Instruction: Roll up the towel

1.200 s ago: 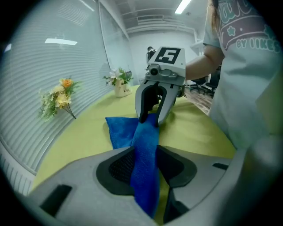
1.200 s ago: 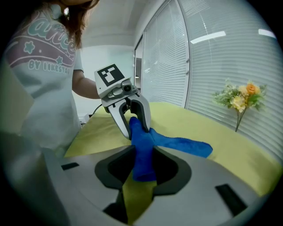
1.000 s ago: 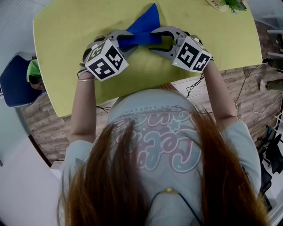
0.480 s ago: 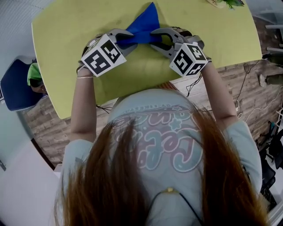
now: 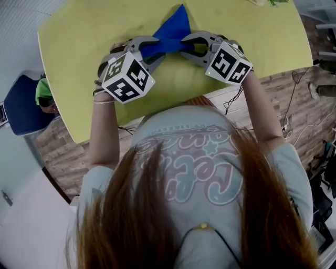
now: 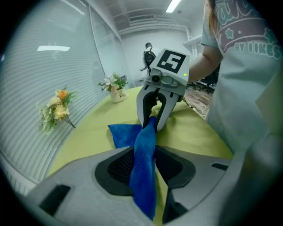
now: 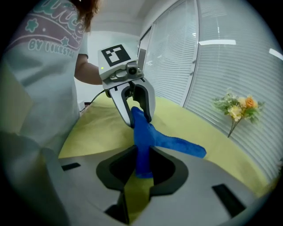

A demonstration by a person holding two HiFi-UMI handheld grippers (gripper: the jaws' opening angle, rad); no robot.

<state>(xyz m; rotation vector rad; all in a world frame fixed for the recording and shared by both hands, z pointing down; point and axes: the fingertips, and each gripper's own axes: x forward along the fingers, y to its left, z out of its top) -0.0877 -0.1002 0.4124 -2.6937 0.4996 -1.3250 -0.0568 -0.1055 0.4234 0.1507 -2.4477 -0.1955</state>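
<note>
As jaws closed, right gripper point(image 7: 142, 161) — pinching towel point(image 7: 177, 143)

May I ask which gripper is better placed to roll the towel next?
Right, probably: the right gripper has just been closing onto the towel; the left gripper has just been opening, towel between its jaws.

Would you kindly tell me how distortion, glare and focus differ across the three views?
Head view: even light, the table edges bow, and the hair up close is soft. Left gripper view: strong fisheye with black corners, a glaring ceiling lamp, and the towel sharp. Right gripper view: same fisheye, and lamp reflections streak the blinds.
</note>
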